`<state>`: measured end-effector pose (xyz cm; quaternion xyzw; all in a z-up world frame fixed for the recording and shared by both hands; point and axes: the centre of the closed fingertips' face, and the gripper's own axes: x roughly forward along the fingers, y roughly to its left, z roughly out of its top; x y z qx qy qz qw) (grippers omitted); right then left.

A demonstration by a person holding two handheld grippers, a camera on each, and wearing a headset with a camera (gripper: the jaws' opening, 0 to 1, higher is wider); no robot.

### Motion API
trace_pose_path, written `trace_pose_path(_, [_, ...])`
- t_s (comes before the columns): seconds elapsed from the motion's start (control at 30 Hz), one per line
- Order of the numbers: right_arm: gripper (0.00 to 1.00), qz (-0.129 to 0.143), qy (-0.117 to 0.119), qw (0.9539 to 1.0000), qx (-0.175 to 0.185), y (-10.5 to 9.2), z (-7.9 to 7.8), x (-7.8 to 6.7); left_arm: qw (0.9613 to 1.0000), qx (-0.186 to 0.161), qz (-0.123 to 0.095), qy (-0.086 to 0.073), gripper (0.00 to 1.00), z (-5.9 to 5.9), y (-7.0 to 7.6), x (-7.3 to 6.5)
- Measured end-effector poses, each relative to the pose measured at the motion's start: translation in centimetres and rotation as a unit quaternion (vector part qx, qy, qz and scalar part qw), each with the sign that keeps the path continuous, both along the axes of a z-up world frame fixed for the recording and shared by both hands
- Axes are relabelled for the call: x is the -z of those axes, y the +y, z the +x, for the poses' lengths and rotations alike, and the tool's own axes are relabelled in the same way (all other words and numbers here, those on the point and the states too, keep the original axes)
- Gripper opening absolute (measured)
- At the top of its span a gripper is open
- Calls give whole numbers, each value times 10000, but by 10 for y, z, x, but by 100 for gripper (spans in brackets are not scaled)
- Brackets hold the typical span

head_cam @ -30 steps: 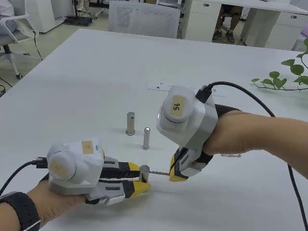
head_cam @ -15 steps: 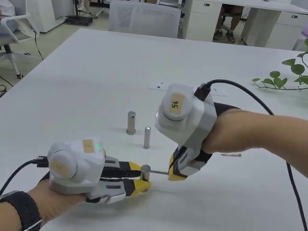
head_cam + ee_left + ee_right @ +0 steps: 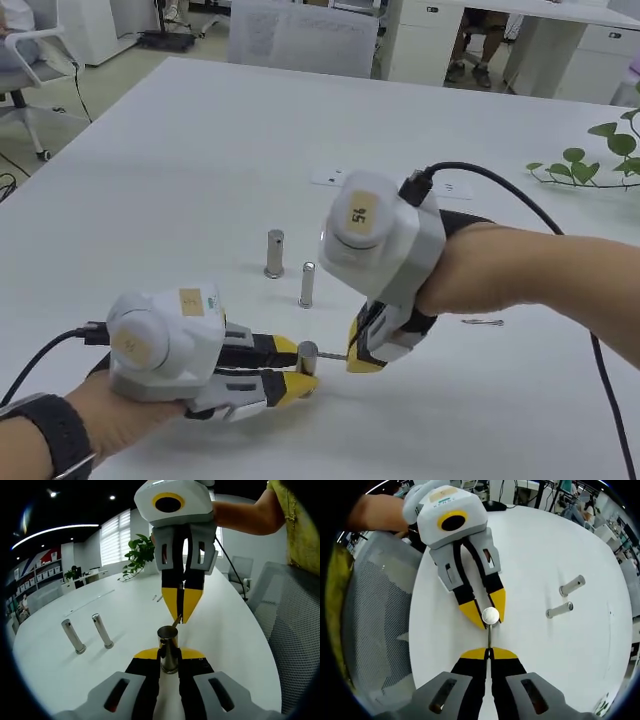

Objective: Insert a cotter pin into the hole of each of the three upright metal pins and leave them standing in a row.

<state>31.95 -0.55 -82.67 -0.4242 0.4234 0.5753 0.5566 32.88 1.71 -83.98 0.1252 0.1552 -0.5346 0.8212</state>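
Head view: the left gripper [image 3: 300,375] is clamping the nearest metal pin [image 3: 308,353] upright, and two other pins [image 3: 274,253] are standing beyond it.
Left gripper view: the clamped pin is sitting between the jaw tips.
Right gripper view: the right gripper [image 3: 489,652] is pinching a cotter pin [image 3: 489,637], whose far tip is meeting the clamped pin.

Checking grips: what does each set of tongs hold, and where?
Left tongs: metal pin, lower shaft. Right tongs: cotter pin, near end.

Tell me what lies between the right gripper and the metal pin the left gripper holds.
A thin cotter pin, clamped by the right gripper, runs up to the metal pin, seen in the right gripper view.
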Motion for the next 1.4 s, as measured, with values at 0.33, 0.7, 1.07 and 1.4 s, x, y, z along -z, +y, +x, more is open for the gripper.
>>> trace_pose_path(0.33, [2,14,-31,10000,-82,2,1,1,10000,6,-22,9,11,0,-2,0])
trace_pose_path(0.7, [2,32,-123,9996,-251,3,3,1,10000,20,-62,34,11,-1,-3,-2])
trace_pose_path(1.07, [2,83,-147,9991,-398,6,2,2,9999,57,-100,34,11,-3,-5,-4])
trace_pose_path(1.4, [3,143,-128,9986,-493,11,1,2,9999,117,-72,7,11,-3,-7,-3])
